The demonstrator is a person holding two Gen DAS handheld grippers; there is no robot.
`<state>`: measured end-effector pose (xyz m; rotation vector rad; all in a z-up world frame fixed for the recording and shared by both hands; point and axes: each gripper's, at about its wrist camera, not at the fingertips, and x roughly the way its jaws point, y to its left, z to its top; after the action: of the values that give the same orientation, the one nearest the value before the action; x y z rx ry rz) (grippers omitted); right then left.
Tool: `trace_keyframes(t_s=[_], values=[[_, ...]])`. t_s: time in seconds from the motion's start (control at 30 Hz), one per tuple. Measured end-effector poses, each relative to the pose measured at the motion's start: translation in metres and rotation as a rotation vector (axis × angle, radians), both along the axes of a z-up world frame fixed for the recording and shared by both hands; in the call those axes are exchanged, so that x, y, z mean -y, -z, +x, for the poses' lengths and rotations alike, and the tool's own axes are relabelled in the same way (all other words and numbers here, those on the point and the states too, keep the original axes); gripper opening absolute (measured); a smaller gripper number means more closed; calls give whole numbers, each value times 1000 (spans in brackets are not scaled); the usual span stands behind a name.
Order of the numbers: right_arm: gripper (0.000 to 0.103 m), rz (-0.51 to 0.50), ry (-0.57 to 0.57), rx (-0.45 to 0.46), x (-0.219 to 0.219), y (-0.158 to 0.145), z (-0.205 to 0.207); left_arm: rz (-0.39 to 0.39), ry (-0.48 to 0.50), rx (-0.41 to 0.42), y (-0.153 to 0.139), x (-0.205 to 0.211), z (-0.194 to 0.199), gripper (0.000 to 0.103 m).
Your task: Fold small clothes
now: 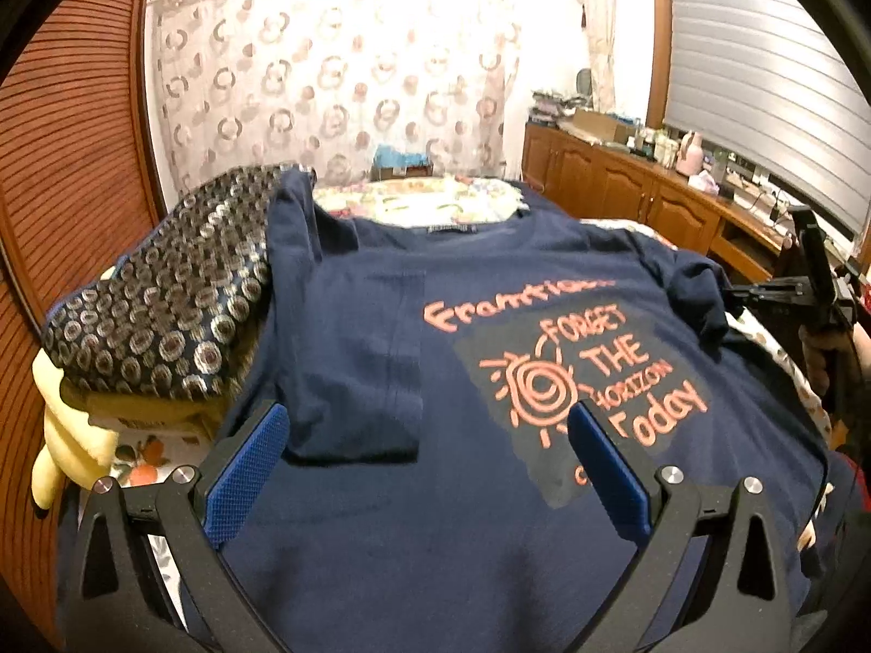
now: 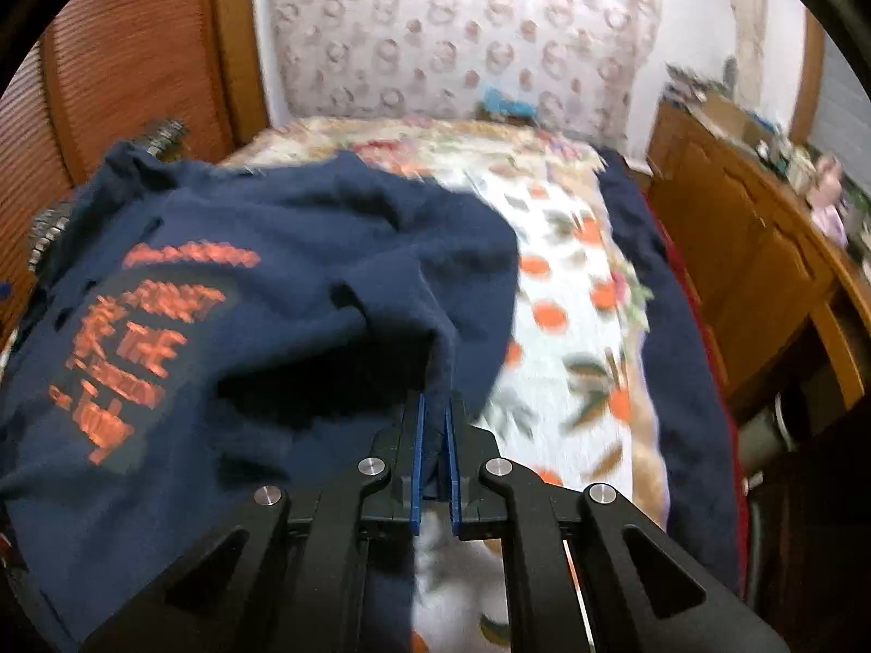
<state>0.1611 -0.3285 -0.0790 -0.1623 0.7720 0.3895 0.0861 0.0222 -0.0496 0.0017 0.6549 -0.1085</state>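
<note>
A navy T-shirt [image 1: 462, 517] with an orange sun and lettering lies face up on the bed. Its left sleeve is folded in over the chest. My left gripper [image 1: 430, 413] hovers open just above the shirt's lower front, nothing between its blue pads. In the left wrist view my right gripper [image 1: 735, 291] reaches in from the right edge at the bunched right sleeve. In the right wrist view, my right gripper [image 2: 435, 402] is shut on a fold of the T-shirt [image 2: 272, 326], lifting that side; the print looks blurred.
A dark cloth with silver circles [image 1: 163, 305] lies over yellow pillows [image 1: 71, 435] at the left. The floral bedsheet [image 2: 571, 326] shows to the right of the shirt, with another navy cloth [image 2: 686, 359] along the bed's edge. A wooden cabinet [image 1: 626, 185] stands at the right.
</note>
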Motion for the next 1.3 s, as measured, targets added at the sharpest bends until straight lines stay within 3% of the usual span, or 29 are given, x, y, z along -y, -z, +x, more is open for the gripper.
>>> trace_keyframes(t_s=[0.2,0.47,0.5,0.53,0.6,0.7,0.83,0.93,1.13,1.3], values=[[7,21,-116,120,-39,-44,6,-2,-3,35,-9,-5,1,102],[7,8,-278,113,-116,-38,34,2,-15,11,-4,-13,16,102],[14,20,-295,115,-118,-39,38,5,-17,5,-3,-14,19,102],[31,31,-300,113,-117,-38,41,6,-17,-3,-2,-14,23,102],[48,41,-277,111,-116,-37,45,6,-14,-6,-3,-14,28,102],[48,42,-264,105,-98,-34,45,12,-10,0,-5,-14,35,102],[48,-38,-171,85,-80,-29,54,5,-12,3,-8,-16,47,102],[48,-16,-105,27,-59,-13,63,7,-5,4,-9,-16,55,102],[48,25,-106,-50,-64,10,63,1,9,-13,-6,-12,66,102],[47,33,-132,-71,-72,10,45,2,45,-29,1,-5,70,102]])
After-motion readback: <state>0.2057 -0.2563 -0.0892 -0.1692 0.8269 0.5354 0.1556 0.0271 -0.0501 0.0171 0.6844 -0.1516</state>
